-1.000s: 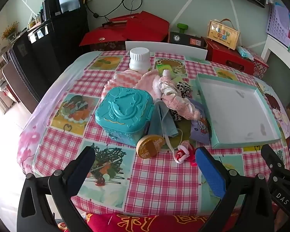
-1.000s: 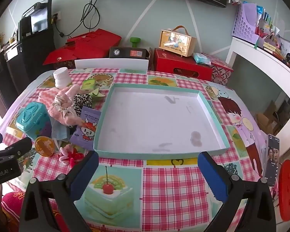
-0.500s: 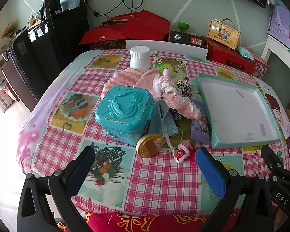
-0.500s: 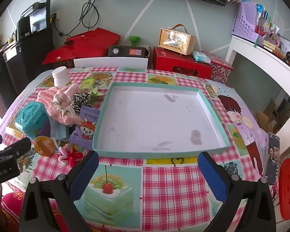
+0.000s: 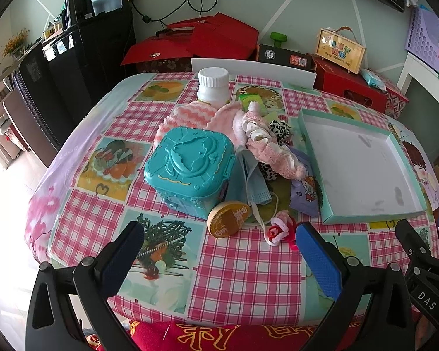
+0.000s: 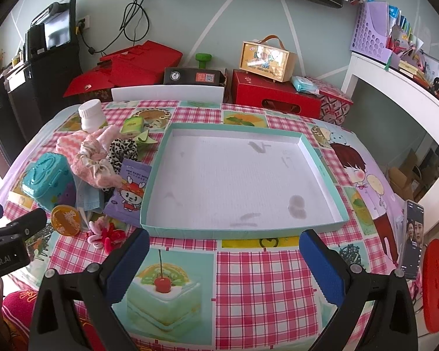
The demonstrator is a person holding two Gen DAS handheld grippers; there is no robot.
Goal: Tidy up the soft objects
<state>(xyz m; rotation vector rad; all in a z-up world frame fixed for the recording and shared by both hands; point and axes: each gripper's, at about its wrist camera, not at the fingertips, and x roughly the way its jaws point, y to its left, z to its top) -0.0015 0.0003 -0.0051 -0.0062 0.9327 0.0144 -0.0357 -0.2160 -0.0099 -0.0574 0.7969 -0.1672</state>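
A heap of soft things lies mid-table: a pink frilly garment [image 5: 266, 143], a pink knitted cloth [image 5: 190, 114], a leopard-print scrunchie [image 5: 281, 128], a blue face mask [image 5: 248, 178] and a pink-red hair tie [image 5: 281, 229]. To the right stands a shallow teal tray [image 6: 237, 229], with nothing in it. My left gripper [image 5: 219, 251] hangs open over the near table edge, just short of the hair tie. My right gripper [image 6: 224, 260] is open too, in front of the tray's near wall. Neither holds anything.
A teal plastic box [image 5: 190, 163], a white bottle [image 5: 213, 86], a round gold tin [image 5: 226, 220], a purple wipes pack [image 5: 304, 190] and a green carton [image 6: 133, 124] sit among the soft things. A phone [image 6: 411, 238] leans at the table's right edge. Red boxes [image 6: 275, 98] stand behind.
Both views have shifted only slightly; the grippers stay open and nothing on the table has moved.
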